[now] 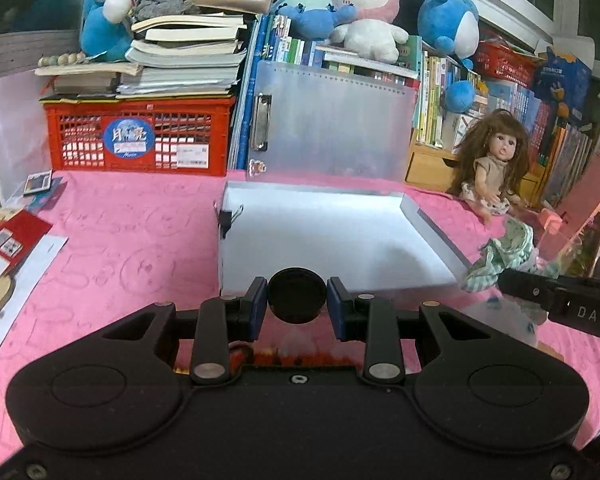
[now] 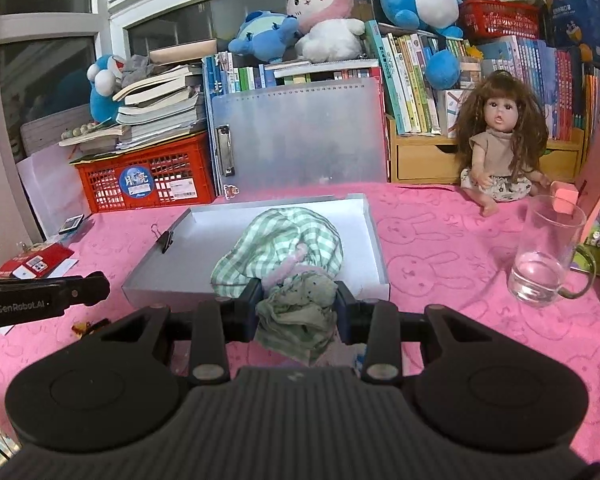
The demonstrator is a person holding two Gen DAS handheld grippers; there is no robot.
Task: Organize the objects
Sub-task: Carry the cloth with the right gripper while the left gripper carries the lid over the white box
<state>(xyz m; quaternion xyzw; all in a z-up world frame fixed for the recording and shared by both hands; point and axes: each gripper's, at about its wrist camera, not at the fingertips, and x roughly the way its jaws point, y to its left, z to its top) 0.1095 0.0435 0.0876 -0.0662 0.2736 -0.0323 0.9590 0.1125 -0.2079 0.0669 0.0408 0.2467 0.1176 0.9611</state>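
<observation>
L gripper: jaws closed on small black round disc, at near edge of white tray.
R gripper: jaws clamped on green cloth bundle, at tray's near rim.
Risk: cloth tail could snag rim; disc may roll if dropped.
Room: glass mug to the right, doll behind; pink surface between is open.

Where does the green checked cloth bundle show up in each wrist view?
Left wrist view: the green checked cloth bundle is at right, just off the shallow white box, ahead of the right tongs.
Right wrist view: lower centre, clamped in those tongs, in front of the box.
Shared landmark: the doll.
</observation>
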